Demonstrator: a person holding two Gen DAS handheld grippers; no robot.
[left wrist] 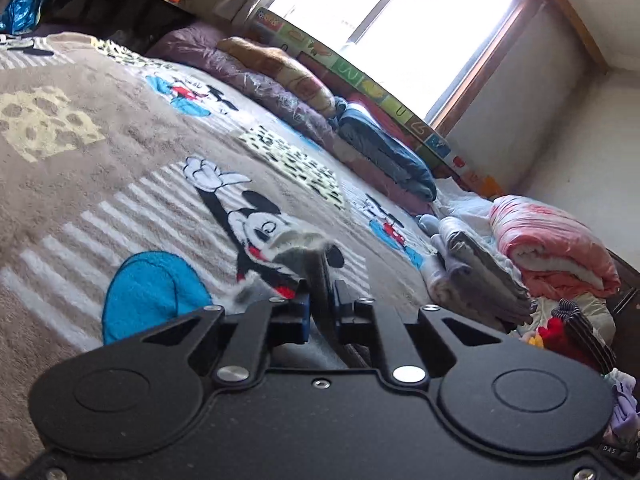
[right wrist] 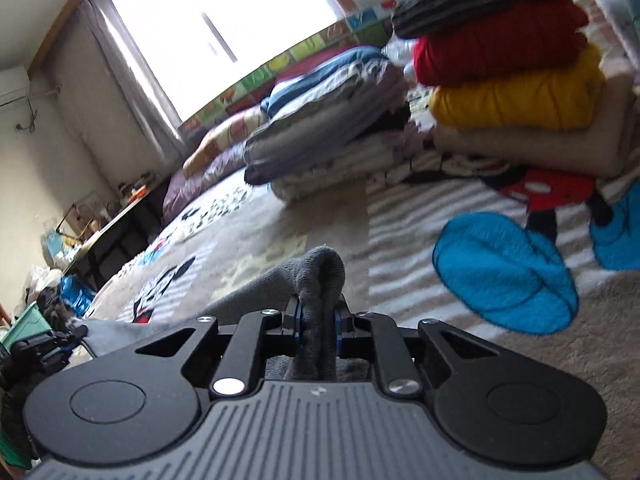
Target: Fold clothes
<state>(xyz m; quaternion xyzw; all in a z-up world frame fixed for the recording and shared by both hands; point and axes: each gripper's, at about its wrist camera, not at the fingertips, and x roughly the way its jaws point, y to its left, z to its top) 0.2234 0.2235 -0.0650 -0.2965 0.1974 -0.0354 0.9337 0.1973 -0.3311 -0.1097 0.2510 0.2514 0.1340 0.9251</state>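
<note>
- Left wrist view: the left gripper (left wrist: 320, 280) sits at lower centre, its jaws drawn tight together on a bunched edge of the grey garment (left wrist: 298, 246), which pokes up just above the fingertips and blurs a little.
- Beneath it spreads a plush cartoon-mouse blanket (left wrist: 100, 168) in beige, with white stripes and a blue patch at lower left.
- Along the upper middle, under the bright window (left wrist: 384, 20), lie rolled quilts (left wrist: 280, 80) against a colourful play mat (left wrist: 384, 88) that stands on edge.
- At the right, a pile of folded clothes (left wrist: 480, 276) lies beside a pink bundled quilt (left wrist: 552, 248).

- Right wrist view: the right gripper (right wrist: 319, 320) at lower centre is clenched on a thick fold of the same grey garment (right wrist: 320, 276); the cloth rises in a rounded hump above the pads and trails off toward the lower left over the blanket (right wrist: 400, 220).
- At the upper right stands a stack of folded clothes (right wrist: 516, 80): striped dark on top, then red, yellow and beige.
- Left of it, mid-frame, lies folded bedding (right wrist: 320, 120), with the window (right wrist: 224, 24) at the upper left.
- At the far left edge the other gripper (right wrist: 44, 348) shows, too small to read its jaws.
</note>
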